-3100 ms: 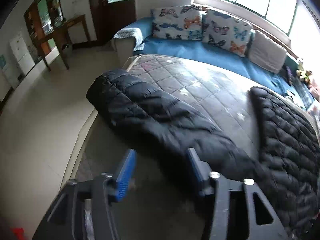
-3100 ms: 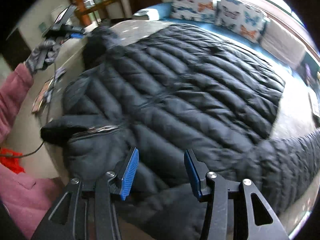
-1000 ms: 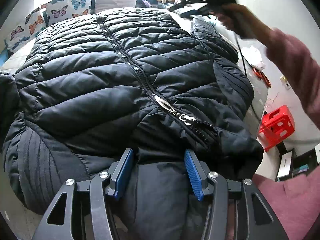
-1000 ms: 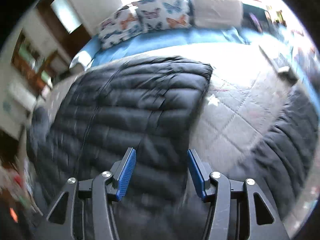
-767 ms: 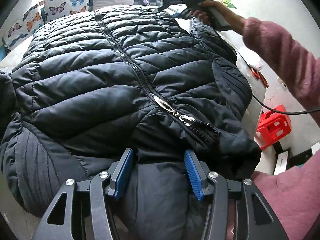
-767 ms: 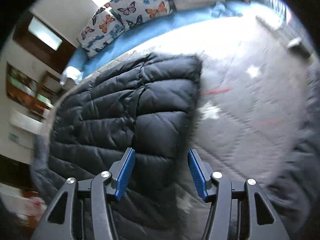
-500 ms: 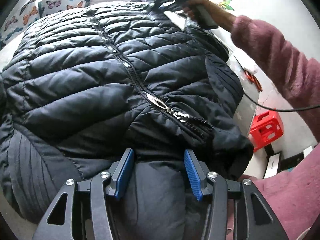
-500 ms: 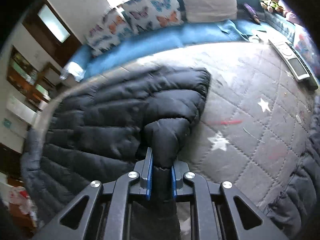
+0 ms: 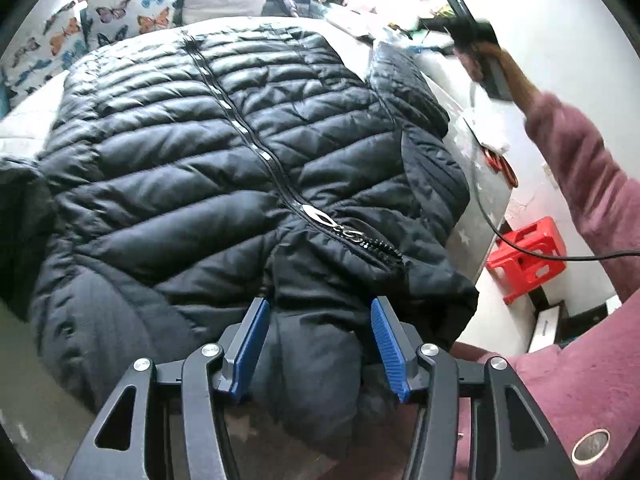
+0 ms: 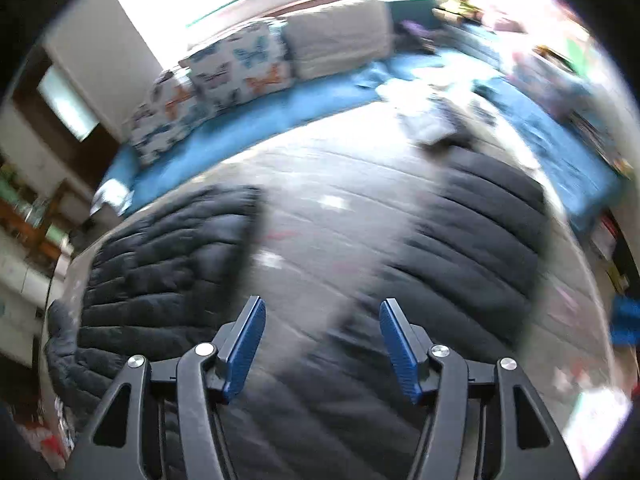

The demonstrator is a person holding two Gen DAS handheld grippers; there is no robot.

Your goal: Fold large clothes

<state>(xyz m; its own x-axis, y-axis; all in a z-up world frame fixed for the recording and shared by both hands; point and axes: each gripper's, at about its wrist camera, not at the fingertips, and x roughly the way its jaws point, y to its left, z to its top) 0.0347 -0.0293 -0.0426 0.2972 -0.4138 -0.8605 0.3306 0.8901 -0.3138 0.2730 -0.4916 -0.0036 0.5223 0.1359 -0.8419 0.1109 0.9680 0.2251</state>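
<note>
Jacket: black quilted puffer jacket (image 9: 224, 152) lies zipped, front up, across the grey quilted bed (image 10: 320, 192).
Left tool (image 9: 316, 344): spread wide, straddling the collar, gripping nothing.
Right tool (image 10: 322, 344): released, above a sleeve.
Risk: slippery padding could spring any fold apart.

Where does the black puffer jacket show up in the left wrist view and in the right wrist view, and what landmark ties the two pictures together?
Left wrist: the black puffer jacket fills the centre, zipper up, collar end between the open left claw.
Right wrist: blurred; the black puffer jacket lies left of centre, a sleeve at right, the open right claw above it.
Shared landmark: the butterfly pillows at the far edge.
</note>
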